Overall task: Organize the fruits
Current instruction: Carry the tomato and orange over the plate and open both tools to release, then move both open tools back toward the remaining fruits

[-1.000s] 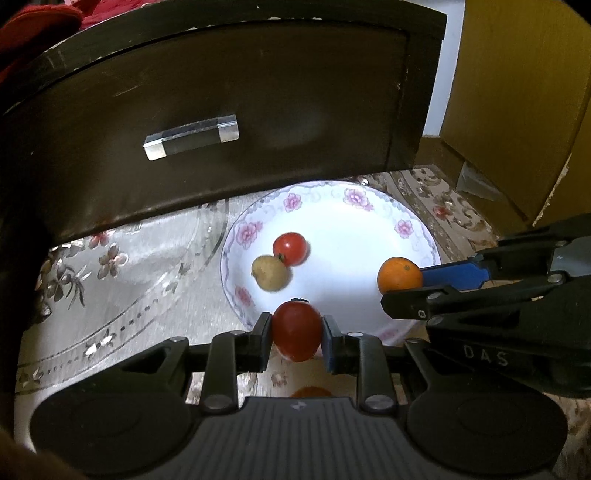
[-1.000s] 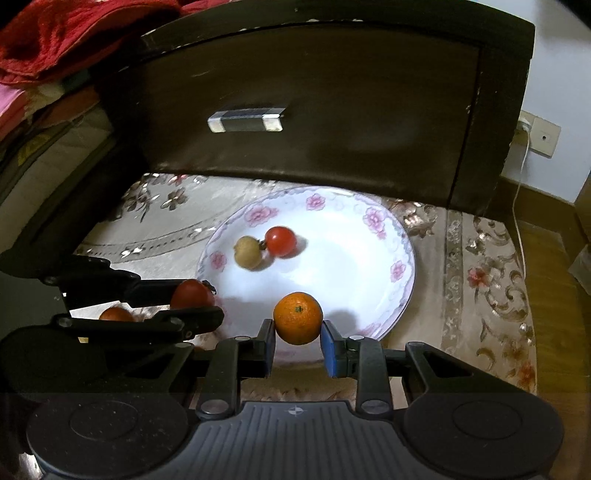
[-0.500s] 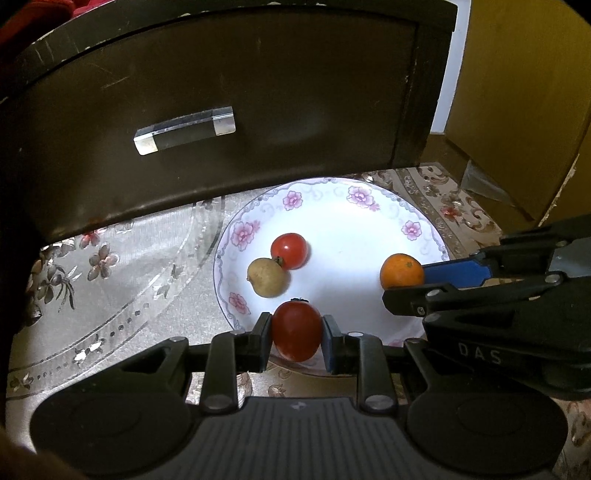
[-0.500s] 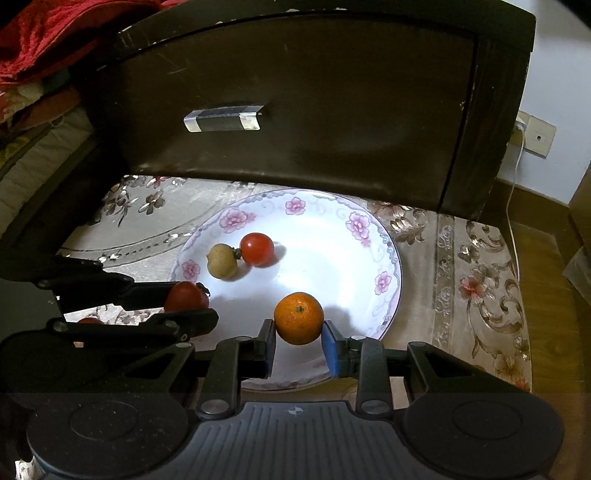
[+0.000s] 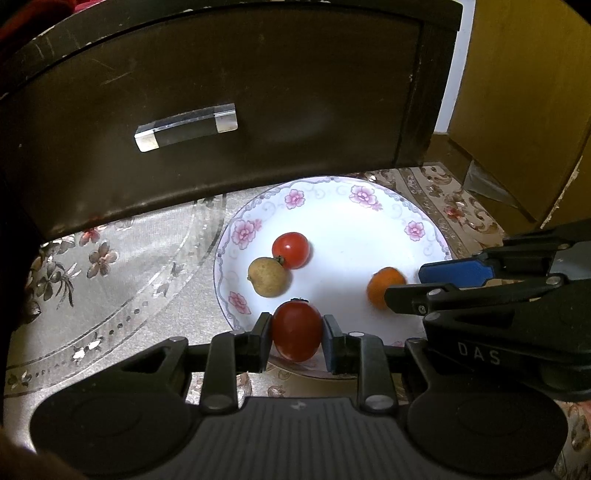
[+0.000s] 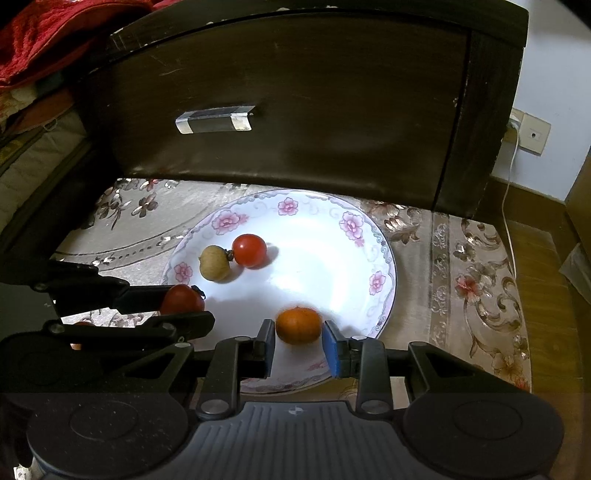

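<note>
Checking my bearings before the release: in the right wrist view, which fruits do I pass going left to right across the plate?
Red tomato in the left gripper → tan fruit → small red tomato → orange.

A dark wooden drawer front (image 6: pixel 295 110) is filling the upper half of both views, its surface showing pale scratches. A clear bar handle (image 6: pixel 216 120) is sitting on it, catching the light at both ends. A beige floral cloth (image 6: pixel 472 258) with silvery dotted curves is covering the surface below the drawer front. Red fabric (image 6: pixel 48 33) is lying bunched at the upper left, above folded bedding (image 6: pixel 33 147). At the right a white wall socket (image 6: pixel 530 133) is holding a plug, and a white cable (image 6: pixel 508 192) is hanging down from it. A yellowish wooden panel (image 5: pixel 524 92) is standing at the far right in the left wrist view.
</note>
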The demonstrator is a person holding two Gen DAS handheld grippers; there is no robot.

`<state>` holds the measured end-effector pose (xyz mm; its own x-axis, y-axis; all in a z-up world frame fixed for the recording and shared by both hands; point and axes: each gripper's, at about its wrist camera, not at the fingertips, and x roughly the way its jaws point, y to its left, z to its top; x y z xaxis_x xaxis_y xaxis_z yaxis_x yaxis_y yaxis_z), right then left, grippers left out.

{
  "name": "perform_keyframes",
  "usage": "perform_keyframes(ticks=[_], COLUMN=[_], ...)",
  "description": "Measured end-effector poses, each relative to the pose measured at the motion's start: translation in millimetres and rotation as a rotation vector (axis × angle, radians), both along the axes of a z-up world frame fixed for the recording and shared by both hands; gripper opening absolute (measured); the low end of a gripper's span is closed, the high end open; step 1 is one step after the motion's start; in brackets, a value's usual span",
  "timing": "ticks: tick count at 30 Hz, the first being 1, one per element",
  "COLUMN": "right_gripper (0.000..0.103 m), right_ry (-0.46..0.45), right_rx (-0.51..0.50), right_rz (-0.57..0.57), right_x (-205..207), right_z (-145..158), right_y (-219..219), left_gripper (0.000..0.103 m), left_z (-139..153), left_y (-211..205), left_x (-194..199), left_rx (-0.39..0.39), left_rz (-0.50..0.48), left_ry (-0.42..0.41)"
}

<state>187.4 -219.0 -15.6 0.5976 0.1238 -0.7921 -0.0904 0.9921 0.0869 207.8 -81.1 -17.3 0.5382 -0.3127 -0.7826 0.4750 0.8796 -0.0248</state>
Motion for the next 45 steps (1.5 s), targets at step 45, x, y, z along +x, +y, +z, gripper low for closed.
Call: perform_keyframes(ticks=[45], right_gripper=[0.037], right_ry=[-0.080], right_rx=[-0.056], right_rz=[0.022], right_x=[-18.4], right_z=[20.0], right_y=[15.1], left_gripper=[0.040], left_z=[17.9], left_y=[17.0], left_x=[-21.6], left_rx=[0.018], left_rz=[0.041], left_ry=[-0.046])
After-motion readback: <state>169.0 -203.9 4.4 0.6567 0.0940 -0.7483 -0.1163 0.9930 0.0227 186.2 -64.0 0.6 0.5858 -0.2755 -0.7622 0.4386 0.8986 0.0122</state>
